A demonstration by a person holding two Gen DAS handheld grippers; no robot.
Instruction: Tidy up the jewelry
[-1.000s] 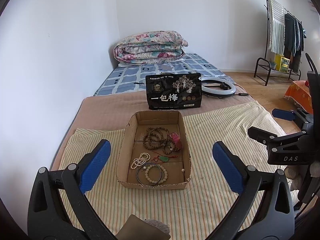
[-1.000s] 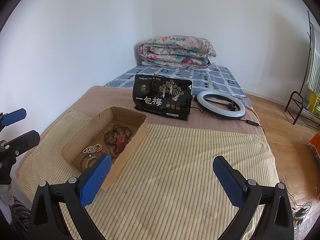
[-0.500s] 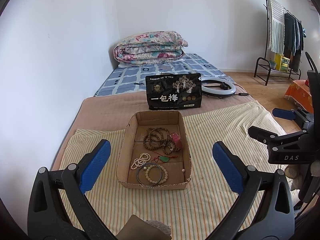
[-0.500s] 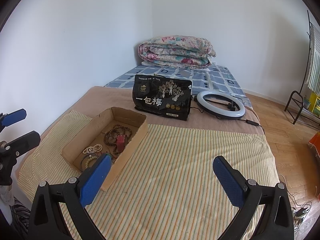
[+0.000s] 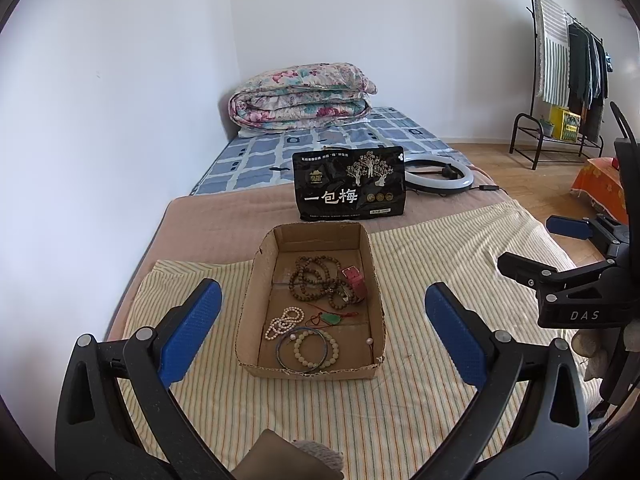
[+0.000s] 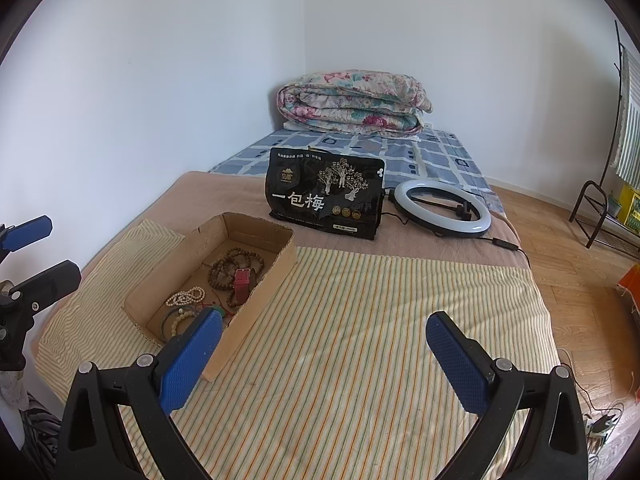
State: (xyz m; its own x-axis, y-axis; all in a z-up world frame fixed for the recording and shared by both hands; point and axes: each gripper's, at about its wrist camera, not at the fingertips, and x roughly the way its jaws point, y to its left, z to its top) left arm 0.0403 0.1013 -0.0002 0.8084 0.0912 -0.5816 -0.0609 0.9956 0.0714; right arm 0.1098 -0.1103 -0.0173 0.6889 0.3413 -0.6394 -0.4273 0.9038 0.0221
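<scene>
An open cardboard box (image 5: 250, 312) sits on a striped cloth on the bed; it also shows in the right wrist view (image 6: 276, 270). Inside lie brown bead strings (image 5: 312, 282), a red watch (image 5: 356, 280), a white pearl string (image 5: 284, 322), a green pendant on red cord (image 5: 331, 319) and a pale bead bracelet with a metal bangle (image 5: 314, 350). My left gripper (image 5: 320, 334) is open and empty, held above the box's near end. My right gripper (image 6: 324, 360) is open and empty over the striped cloth, right of the box; it also shows at the right edge of the left wrist view (image 5: 560, 256).
A black snack bag (image 5: 348, 184) stands behind the box, with a ring light (image 5: 438, 176) beside it. A folded floral quilt (image 5: 300, 98) lies at the head of the bed against the wall. A clothes rack (image 5: 568, 64) stands on the wooden floor at right.
</scene>
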